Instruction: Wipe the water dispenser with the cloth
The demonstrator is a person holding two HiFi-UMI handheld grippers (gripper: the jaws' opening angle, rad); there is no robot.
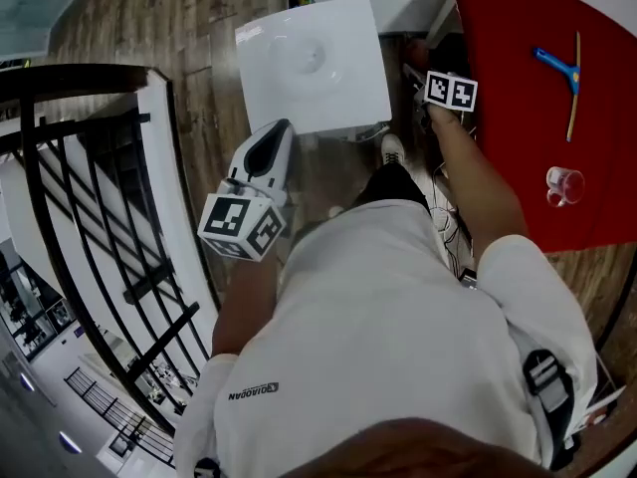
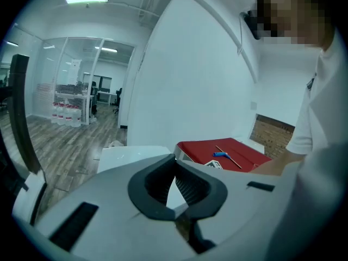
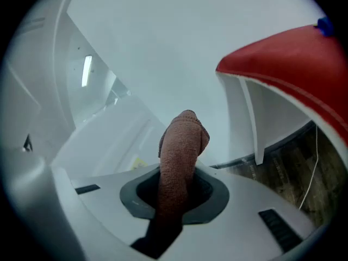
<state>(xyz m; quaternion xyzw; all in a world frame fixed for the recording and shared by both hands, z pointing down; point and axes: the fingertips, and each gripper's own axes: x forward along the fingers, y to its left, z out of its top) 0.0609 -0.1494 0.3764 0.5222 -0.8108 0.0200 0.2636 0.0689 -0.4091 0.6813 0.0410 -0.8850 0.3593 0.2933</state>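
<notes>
In the head view, the water dispenser [image 1: 314, 63] stands on the floor, left of the red desk [image 1: 518, 127]. Our left hand-held gripper [image 1: 267, 157] waits at its near edge, while the right hand-held gripper [image 1: 450, 93] reaches down its right side.

In the left gripper view, the jaws are clenched on nothing.

In the right gripper view, the jaws grasp the brown cloth [image 3: 182, 145]. Its free end points at the dispenser's white side, probably ready for wiping.

Tools x2 (L [image 2: 174, 188], R [image 3: 175, 193]), cloth [image 3: 182, 145] x1, dispenser [image 1: 314, 63] x1, squeegee [image 1: 555, 65] x1, cup [image 1: 563, 182] x1.
</notes>
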